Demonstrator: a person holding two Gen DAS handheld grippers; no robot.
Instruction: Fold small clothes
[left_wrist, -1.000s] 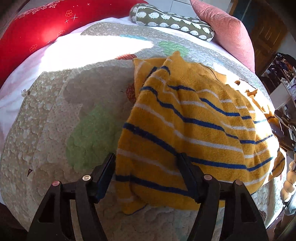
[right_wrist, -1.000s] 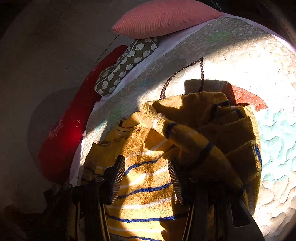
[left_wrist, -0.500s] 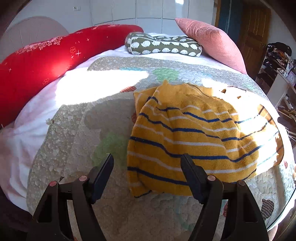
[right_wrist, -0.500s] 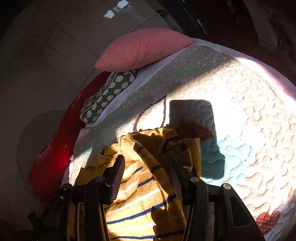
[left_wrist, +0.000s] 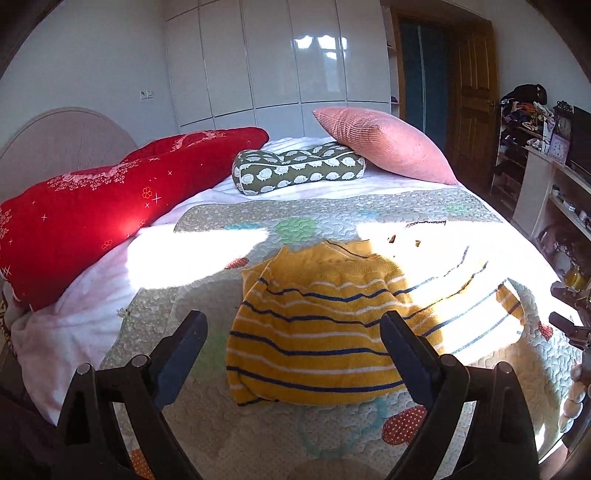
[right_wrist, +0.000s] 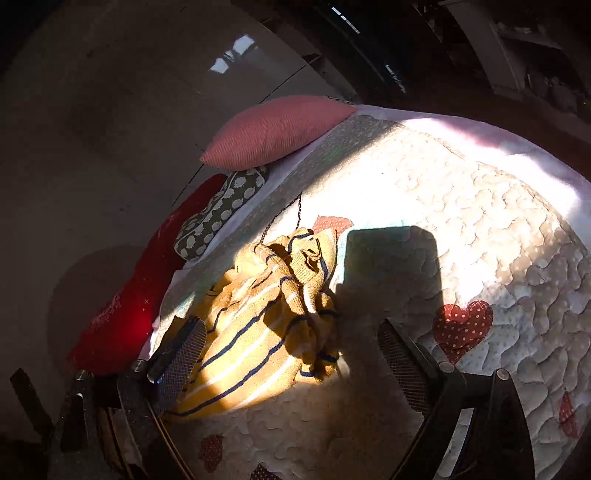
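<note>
A small yellow sweater with blue and white stripes lies folded over on the quilted bedspread, its right part in bright sunlight. My left gripper is open and empty, held back above the near edge of the sweater. In the right wrist view the sweater lies bunched, with a crumpled sleeve on top. My right gripper is open and empty, above the sweater's near end, not touching it.
A red cushion, a green patterned bolster and a pink pillow lie at the bed's head. Shelves with clutter stand to the right. White wardrobe doors stand behind the bed.
Both grippers have pulled back and up from the sweater. The right gripper has opened wider. The sweater now lies farther from both cameras.
</note>
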